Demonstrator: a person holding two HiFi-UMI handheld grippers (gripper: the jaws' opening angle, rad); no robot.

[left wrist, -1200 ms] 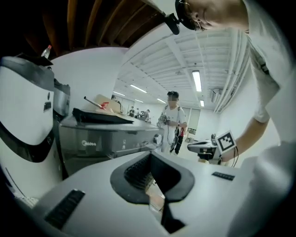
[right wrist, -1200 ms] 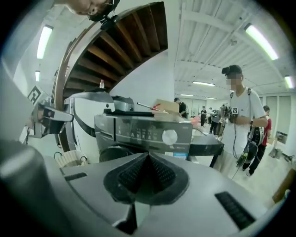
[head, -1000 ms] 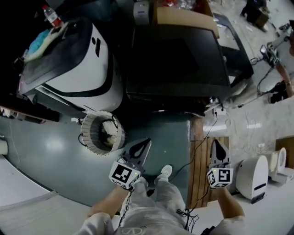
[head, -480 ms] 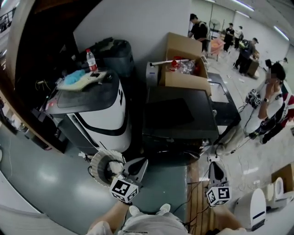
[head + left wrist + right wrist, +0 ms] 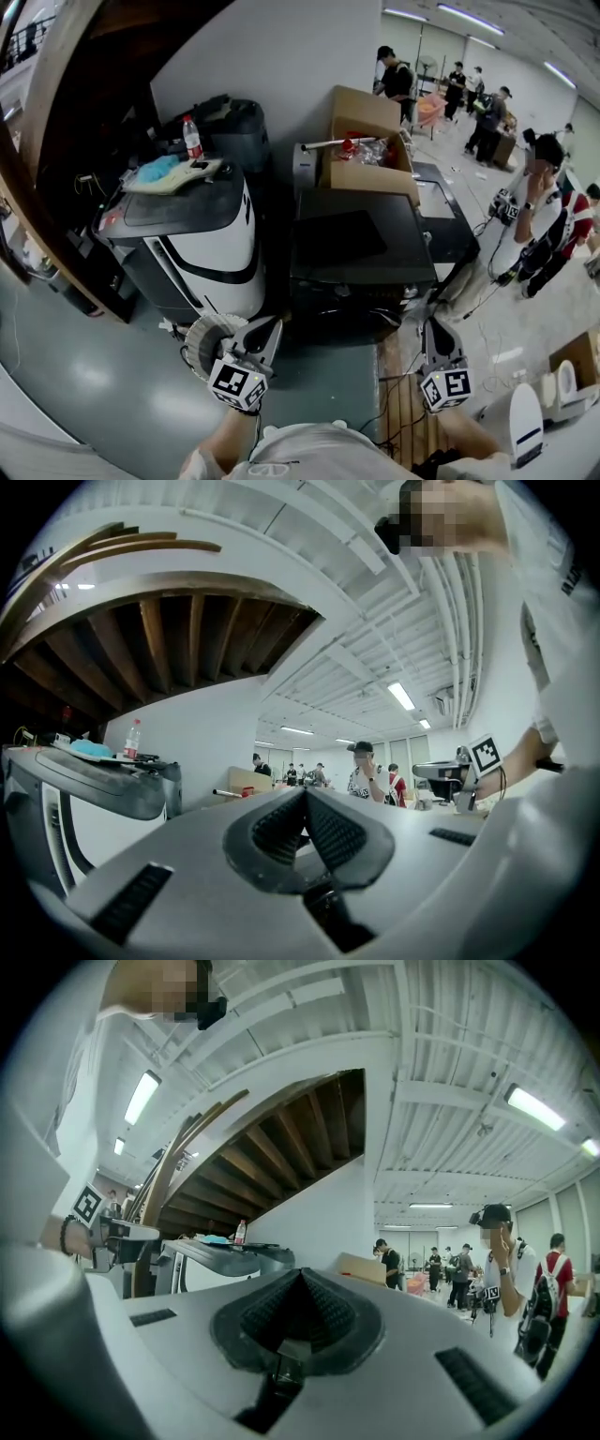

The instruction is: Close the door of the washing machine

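Observation:
A white, rounded washing machine (image 5: 202, 248) with a dark top lid stands at the left; a blue cloth and a bottle (image 5: 192, 138) lie on that lid. It also shows in the left gripper view (image 5: 84, 789) and the right gripper view (image 5: 225, 1258). Beside it stands a black box-shaped unit (image 5: 361, 244) with a dark panel (image 5: 441, 211) along its right side. My left gripper (image 5: 272, 324) hangs shut and empty in front of the white machine's lower corner. My right gripper (image 5: 433, 324) is shut and empty too, off the black unit's front right corner. Neither touches anything.
A white ribbed drum-like basket (image 5: 202, 342) sits on the floor just left of my left gripper. An open cardboard box (image 5: 366, 141) stands behind the black unit. Cables and a wooden board (image 5: 403, 412) lie under my right gripper. Several people (image 5: 539, 216) stand at the right and far back.
Both grippers have risen and stayed shut. The head view has swung up from the floor to take in the machines, the wall and the room behind.

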